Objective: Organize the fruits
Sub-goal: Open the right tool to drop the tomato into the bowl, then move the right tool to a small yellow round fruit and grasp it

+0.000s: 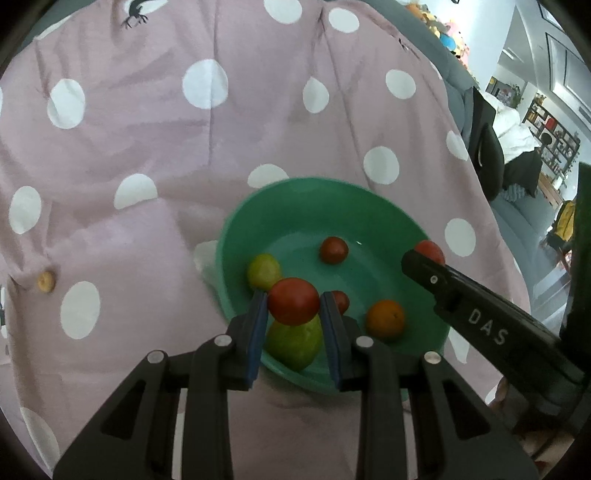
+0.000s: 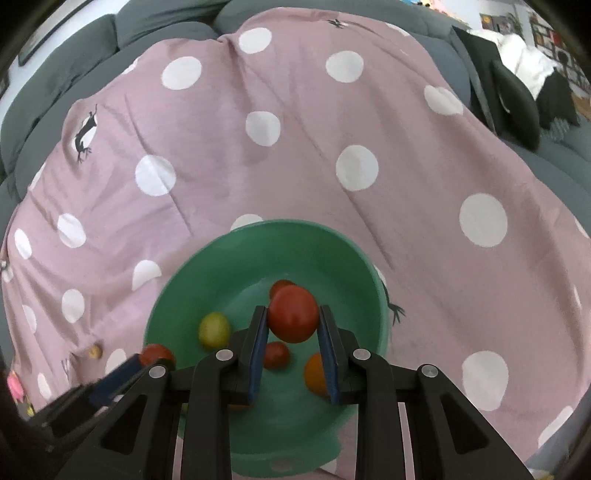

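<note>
Above a green bowl [image 1: 236,236] on a pink polka-dot cloth [image 1: 147,129], the left gripper [image 1: 293,314] clamps a red tomato [image 1: 293,301] between its blue pads, while the right gripper [image 2: 293,325] grips another red tomato [image 2: 293,314]. An orange [image 1: 385,319], green fruits and smaller tomatoes lie inside the bowl.

The setting is a home living room. A pink cloth with white polka dots [image 2: 295,147] is draped over a grey cushioned sofa [image 2: 74,74], whose padded back shows at 11 o'clock in the right wrist view. At 2 o'clock in the left wrist view stand cluttered shelves [image 1: 554,136], a heap of white and dark clothing [image 1: 513,136] and colourful plush toys [image 1: 443,26].
</note>
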Tool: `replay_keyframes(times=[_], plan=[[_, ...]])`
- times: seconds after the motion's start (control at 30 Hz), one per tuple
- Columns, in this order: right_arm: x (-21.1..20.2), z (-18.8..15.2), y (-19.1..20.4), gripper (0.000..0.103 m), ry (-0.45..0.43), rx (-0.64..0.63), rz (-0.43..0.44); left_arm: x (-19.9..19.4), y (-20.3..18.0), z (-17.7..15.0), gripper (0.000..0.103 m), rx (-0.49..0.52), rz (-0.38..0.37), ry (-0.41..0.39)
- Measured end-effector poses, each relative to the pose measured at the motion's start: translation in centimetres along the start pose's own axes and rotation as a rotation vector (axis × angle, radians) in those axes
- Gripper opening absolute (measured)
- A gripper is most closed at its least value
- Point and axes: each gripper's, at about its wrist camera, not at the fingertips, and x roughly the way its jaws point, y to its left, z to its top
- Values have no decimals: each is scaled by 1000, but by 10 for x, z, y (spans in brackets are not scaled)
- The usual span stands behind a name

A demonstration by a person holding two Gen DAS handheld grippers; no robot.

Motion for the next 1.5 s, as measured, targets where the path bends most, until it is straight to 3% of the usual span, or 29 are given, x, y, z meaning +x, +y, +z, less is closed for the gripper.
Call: replay_keyframes(times=[0.57, 0.63, 0.77, 0.93, 1.03, 1.1, 1.13, 1.17, 1.33, 1.43, 1.5], plan=[[4, 0, -3, 27, 30, 9, -9, 7, -9, -3, 26, 13, -8, 11], [3, 0, -3, 27, 27, 6, -8, 4, -8, -3, 28, 6, -12, 4], [3, 1, 0, 27, 18, -6, -2, -6, 1, -4, 46, -19, -19, -17], [-1, 0, 11, 27, 4, -44, 8, -29, 18, -3, 55, -24, 30, -39], [-2, 0, 20, 27, -3, -78, -4, -48, 35, -3, 70, -27, 61, -55], [-2, 0, 26, 37, -6, -98, -19, -64, 54, -3, 73, -60, 92, -79], [-3, -1, 27, 49, -9, -103, -20, -69, 61, -4, 75, -77, 102, -84], [-3, -1, 29, 54, -14, -107, -16, -76, 70, -4, 77, -97, 112, -89], [-14, -4, 40, 54, -10, -117, 103, -107, 130, -17, 81, -204, 195, -137], [-22, -7, 60, 54, -16, -184, 202, -121, 164, -29, 80, -278, 269, -126], [-24, -10, 73, 54, -11, -218, 240, -137, 183, -37, 80, -322, 295, -165]])
